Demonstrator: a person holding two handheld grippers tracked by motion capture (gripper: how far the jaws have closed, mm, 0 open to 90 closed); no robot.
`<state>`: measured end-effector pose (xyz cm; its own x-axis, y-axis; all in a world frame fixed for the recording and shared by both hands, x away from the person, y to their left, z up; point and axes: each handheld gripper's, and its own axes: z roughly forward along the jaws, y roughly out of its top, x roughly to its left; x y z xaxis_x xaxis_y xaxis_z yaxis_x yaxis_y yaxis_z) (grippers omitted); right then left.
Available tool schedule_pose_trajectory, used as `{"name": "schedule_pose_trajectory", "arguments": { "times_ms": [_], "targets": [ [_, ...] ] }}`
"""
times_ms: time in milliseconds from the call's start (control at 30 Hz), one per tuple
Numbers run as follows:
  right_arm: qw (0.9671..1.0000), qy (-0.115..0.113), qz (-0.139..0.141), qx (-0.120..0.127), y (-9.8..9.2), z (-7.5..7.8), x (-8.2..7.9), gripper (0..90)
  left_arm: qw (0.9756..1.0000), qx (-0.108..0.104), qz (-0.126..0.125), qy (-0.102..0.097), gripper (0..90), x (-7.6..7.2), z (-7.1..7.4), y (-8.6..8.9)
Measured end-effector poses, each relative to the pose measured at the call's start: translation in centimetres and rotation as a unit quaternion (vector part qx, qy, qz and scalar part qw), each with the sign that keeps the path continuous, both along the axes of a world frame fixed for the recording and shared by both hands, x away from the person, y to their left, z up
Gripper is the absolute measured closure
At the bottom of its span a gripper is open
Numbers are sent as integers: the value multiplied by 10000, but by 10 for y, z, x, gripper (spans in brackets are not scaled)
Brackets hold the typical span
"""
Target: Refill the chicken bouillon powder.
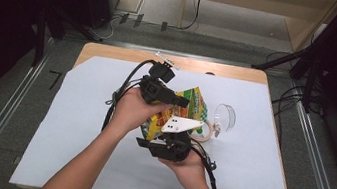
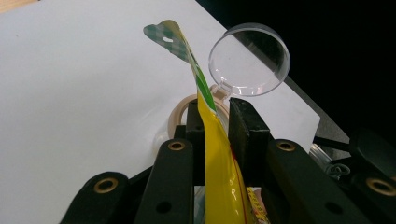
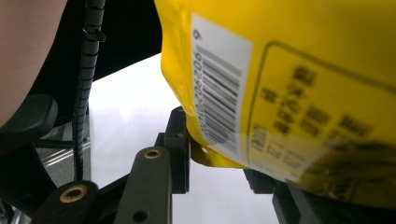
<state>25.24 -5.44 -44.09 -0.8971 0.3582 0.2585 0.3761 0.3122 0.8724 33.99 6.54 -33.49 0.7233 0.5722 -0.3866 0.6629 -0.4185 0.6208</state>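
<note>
Both grippers hold one yellow snack bag point(image 1: 181, 111) above the middle of the desk point(image 1: 76, 126), which is covered by a white sheet.

Left gripper point(image 1: 183, 102): positioned at the far side of the bag, with the hand wrapped around its body. In the left gripper view the jaws are closed narrow on the bag's flat sealed edge point(image 2: 219, 154); both pads press on the film. The green-checked top corner of the bag, with a hang hole, rises beyond the jaws.

Right gripper point(image 1: 172, 143): positioned at the near side of the bag, held from below by the right hand point(image 1: 191, 166). A grey three-cornered plate sits on its top. In the right gripper view the jaws are closed on the lower corner of the bag point(image 3: 280, 93); the left pad touches the film beside the barcode panel, and the other jaw is largely hidden under the bag.

Bag position: lifted clear of the sheet, tilted, spanning between the two grippers.

Other items: a roll of tape point(image 1: 207, 129) lies on the sheet just right of the bag. A clear round lid point(image 1: 225, 117) stands on edge just beyond the roll, to the right.
</note>
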Motion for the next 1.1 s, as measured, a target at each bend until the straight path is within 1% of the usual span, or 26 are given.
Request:
{"name": "schedule_pose_trajectory", "arguments": {
  "times_ms": [67,167,267,467,533,733,833,900,1100],
  "targets": [
    [10000,27,10,19,0,-1,0,682,10000,37,24,41,788,1,-1,-1],
    [10000,66,18,52,0,-1,1,682,10000,34,33,78,789,2,-1,0],
    [9999,68,17,88,0,-1,1,682,9999,89,42,87,789,3,1,-1],
    [9999,66,20,110,0,1,1,682,9999,117,49,90,792,2,2,-2],
    [9999,64,24,115,0,1,1,682,9999,154,-12,50,795,2,3,-2],
    [9999,42,16,129,0,3,1,682,9997,222,-80,29,800,3,6,-4],
    [9998,72,5,178,0,3,1,682,9995,278,-93,78,800,5,7,-6],
    [9998,90,-2,196,0,4,1,682,9996,247,-82,105,800,6,6,-6],
    [9997,130,2,209,0,4,2,682,9995,290,-75,114,798,7,7,-6]
  ]
}}
